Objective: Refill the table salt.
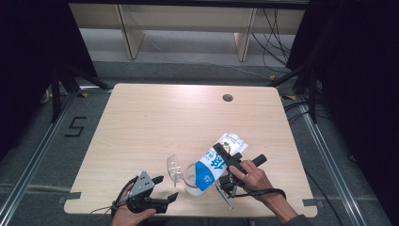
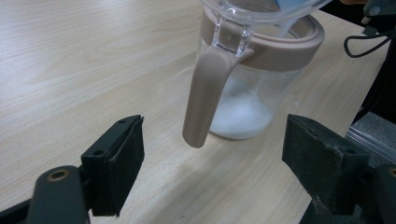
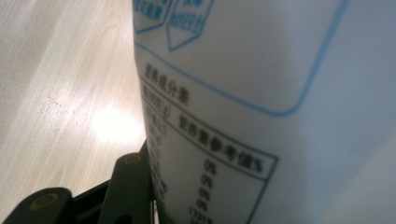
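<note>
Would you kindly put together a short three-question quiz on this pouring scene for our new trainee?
1. True or false: the right gripper holds the white-and-blue printed bag tilted with its lower end over the clear jar with the beige collar and handle.
2. The left gripper is: A) shut on the jar's handle; B) open, with nothing between its pads; C) shut on the bag.
3. What lies in the bottom of the jar?

Key:
1. True.
2. B. The beige handle hangs ahead of the open jaws, untouched.
3. A small heap of white powder or grains.
</note>
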Motion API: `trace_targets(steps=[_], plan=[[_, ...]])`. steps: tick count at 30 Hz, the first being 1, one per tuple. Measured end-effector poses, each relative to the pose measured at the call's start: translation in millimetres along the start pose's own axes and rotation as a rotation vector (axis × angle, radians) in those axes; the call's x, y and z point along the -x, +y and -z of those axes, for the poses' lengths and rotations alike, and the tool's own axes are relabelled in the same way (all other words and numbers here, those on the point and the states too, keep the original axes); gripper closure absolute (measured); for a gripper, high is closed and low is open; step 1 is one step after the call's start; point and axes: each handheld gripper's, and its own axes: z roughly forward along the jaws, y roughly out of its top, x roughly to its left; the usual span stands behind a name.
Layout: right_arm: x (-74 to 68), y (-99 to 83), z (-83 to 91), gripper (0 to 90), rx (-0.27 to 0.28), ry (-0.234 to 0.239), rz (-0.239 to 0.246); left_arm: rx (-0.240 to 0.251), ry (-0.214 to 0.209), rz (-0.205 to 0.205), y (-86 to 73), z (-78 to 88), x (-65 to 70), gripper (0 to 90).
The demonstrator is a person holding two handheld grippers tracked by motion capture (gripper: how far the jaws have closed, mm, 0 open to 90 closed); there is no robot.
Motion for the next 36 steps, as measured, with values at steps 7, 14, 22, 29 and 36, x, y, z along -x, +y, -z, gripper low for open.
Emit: trace_targets(steps=[7, 14, 22, 29, 36], plan=[[1.3, -0.6, 1.0, 54.6, -0.012, -0.001, 0.009, -0.006, -0.005, 0.002, 0.2, -0.7, 0.3, 20.5], [1.5, -2.7, 0.3, 54.8, -0.011, -0.015, 0.01, -0.014, 0.0, -0.006, 0.4, -0.7, -0.1, 20.5], [1.8, -1.5, 0.4, 55.2, -0.017, 0.001, 0.015, -0.014, 0.0, -0.001, 0.4, -0.8, -0.3, 20.5], [1.2, 1.0, -0.8, 55.4, -0.01, 0.001, 0.01, -0.003, -0.004, -0.006, -0.7, 0.7, -1.1, 20.5], [1.9, 1.2, -1.1, 55.5, -0.019, 0.003, 0.023, -0.003, 0.003, 0.004, -1.6, 0.9, -0.4, 20.5]])
